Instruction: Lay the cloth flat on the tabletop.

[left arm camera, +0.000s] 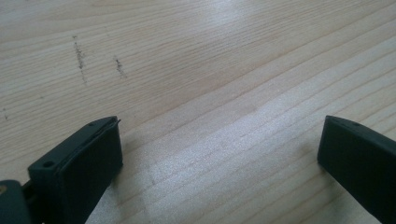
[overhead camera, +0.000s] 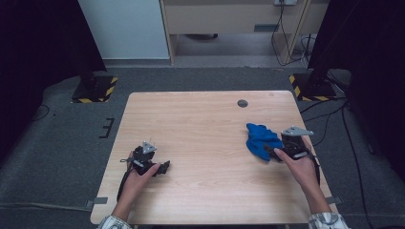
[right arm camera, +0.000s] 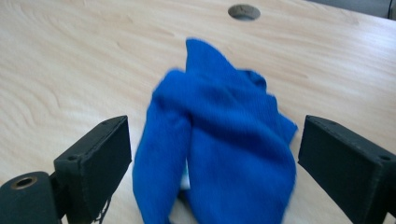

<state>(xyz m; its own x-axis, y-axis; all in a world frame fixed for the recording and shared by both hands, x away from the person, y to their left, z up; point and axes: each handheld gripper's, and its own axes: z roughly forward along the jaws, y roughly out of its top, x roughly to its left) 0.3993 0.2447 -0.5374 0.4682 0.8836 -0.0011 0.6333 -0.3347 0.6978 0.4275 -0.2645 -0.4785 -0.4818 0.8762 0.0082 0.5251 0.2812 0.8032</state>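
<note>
A crumpled blue cloth lies on the right part of the wooden table. My right gripper is at its near right edge, open. In the right gripper view the blue cloth lies bunched between the two black jaws, which stand wide apart on either side of it without touching it. My left gripper rests low over the front left of the table, far from the cloth. In the left gripper view its jaws are spread wide over bare wood, with nothing between them.
A round cable hole sits in the table near its back right. Two stand bases with yellow-black tape rest on the grey carpet behind the table. Cables trail on the floor to the right.
</note>
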